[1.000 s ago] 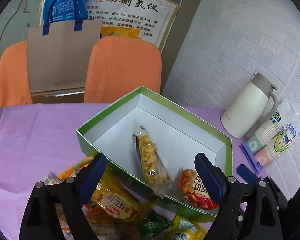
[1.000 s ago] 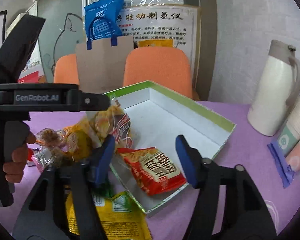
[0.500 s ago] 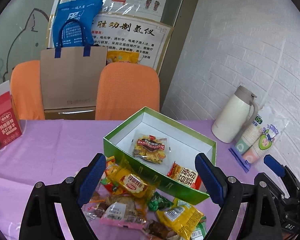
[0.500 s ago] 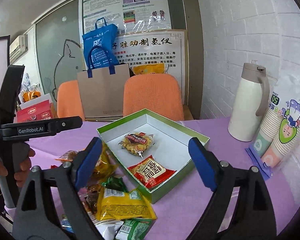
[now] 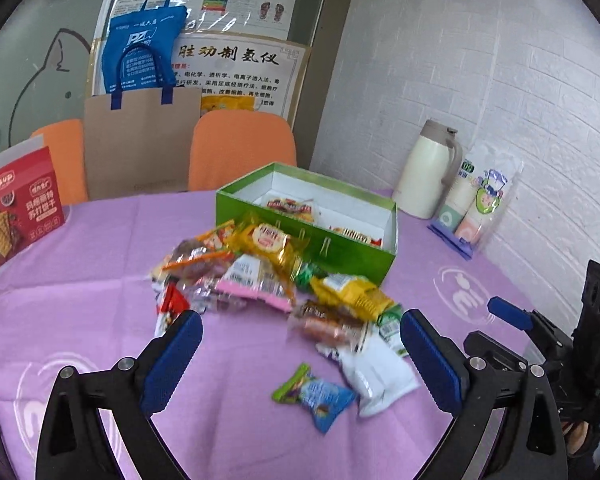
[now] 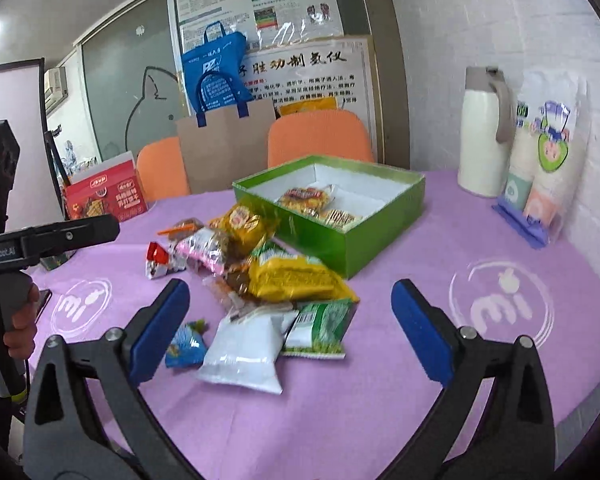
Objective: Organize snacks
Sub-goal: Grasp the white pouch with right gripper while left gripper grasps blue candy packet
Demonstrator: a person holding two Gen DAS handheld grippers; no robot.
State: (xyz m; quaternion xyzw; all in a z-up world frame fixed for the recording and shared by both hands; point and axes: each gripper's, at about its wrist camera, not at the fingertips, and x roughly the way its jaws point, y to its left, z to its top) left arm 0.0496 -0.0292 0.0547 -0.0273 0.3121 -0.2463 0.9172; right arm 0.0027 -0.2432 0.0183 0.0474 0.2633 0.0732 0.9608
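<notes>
I have both grippers spread wide and empty above the near side of the purple tablecloth [image 5: 80, 300]. The left gripper [image 5: 300, 356] looks along its fingers at the pile of snacks [image 5: 260, 276], which lies straight ahead and a little beyond the fingertips. The right gripper [image 6: 290, 332] faces the same pile from the other side.

The nearest pieces are the white packet [image 6: 244, 350] and the small blue candy packet [image 6: 186, 346]. In the right wrist view the white packet sits between the open fingers, its long axis running roughly away from me and slightly to the left, so I judge the right gripper better placed for it. The blue candy packet [image 5: 320, 394] lies just left of it, near the middle of the left gripper's view, so either hand could reach that one.

The green box [image 6: 356, 236] stands beyond the pile, touching or nearly touching its far edge, with two packets already lying inside on its white floor. Most of the task is still ahead, I think.

A green packet [image 6: 320, 328] overlaps the white one's far corner, and a yellow bag [image 6: 296, 280] sits behind, so closing too deep could catch several wrappers. The flask [image 6: 484, 136] and sleeve of paper cups [image 6: 540, 160] stand well to the right, clear of the path.
</notes>
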